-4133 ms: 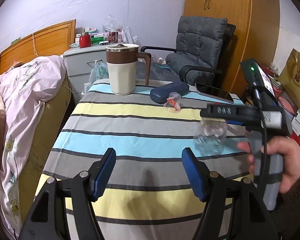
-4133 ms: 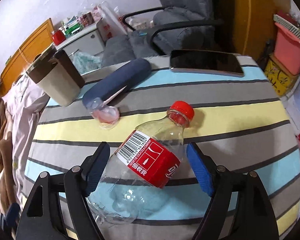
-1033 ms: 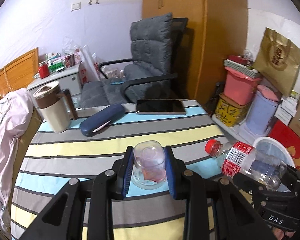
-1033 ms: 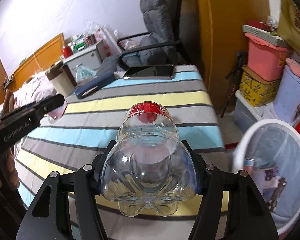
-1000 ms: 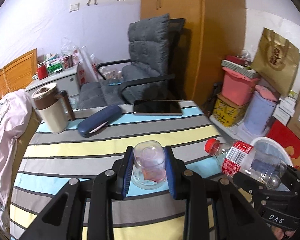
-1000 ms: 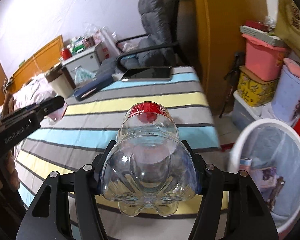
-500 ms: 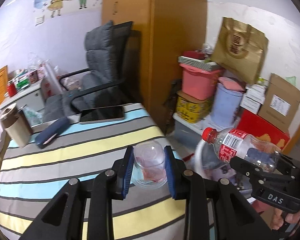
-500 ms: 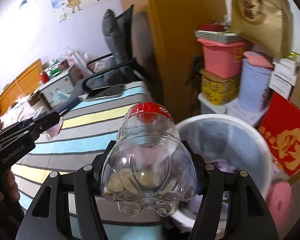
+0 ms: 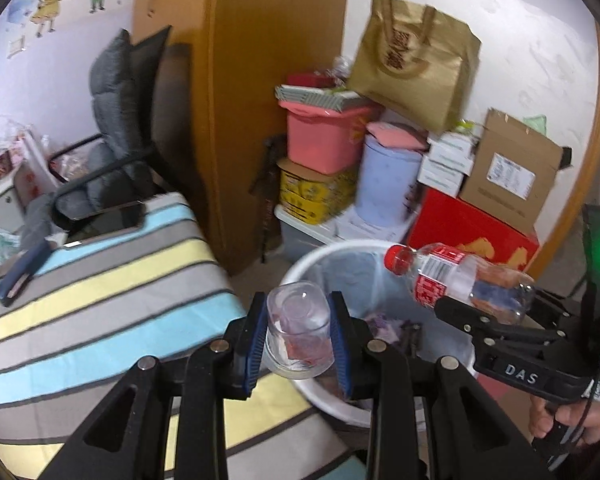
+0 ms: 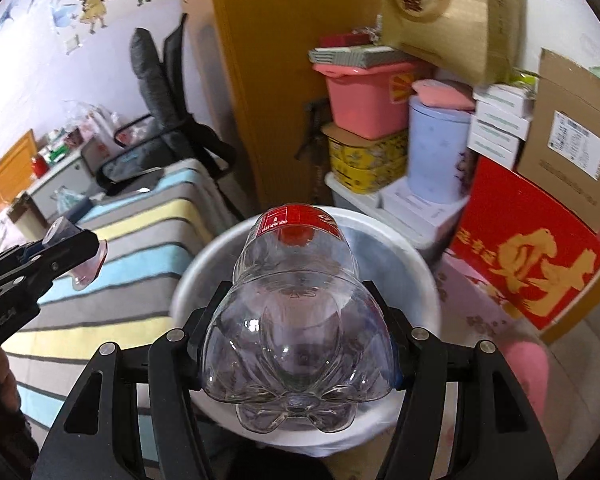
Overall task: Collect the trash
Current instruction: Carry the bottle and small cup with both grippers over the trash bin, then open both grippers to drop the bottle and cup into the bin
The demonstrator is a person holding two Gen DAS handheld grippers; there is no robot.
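Note:
My left gripper (image 9: 299, 334) is shut on a small clear plastic cup (image 9: 298, 330) with pink residue, held at the near rim of the white trash bin (image 9: 320, 254). My right gripper (image 10: 296, 344) is shut on an empty clear bottle (image 10: 296, 320) with a red cap and label, held over the same bin (image 10: 196, 276), cap pointing away. In the left wrist view the bottle (image 9: 460, 284) and right gripper (image 9: 496, 322) hover above the bin's right side. In the right wrist view the cup (image 10: 82, 262) and the left gripper's fingers (image 10: 60, 256) are left of the bin, over the table.
The striped table (image 9: 80, 280) is left of the bin, with a phone (image 9: 108, 220) and a blue case (image 9: 20, 276) on it. Behind the bin stand a red box (image 9: 468, 232), a lilac bucket (image 9: 384, 184), a pink tub (image 9: 320, 140), cartons and a wardrobe (image 9: 240, 80). A grey chair (image 9: 112, 120) is far left.
Both grippers have swung right from the table to the bin with their loads. The bottle is now over the bin's opening and the cup is at its rim.

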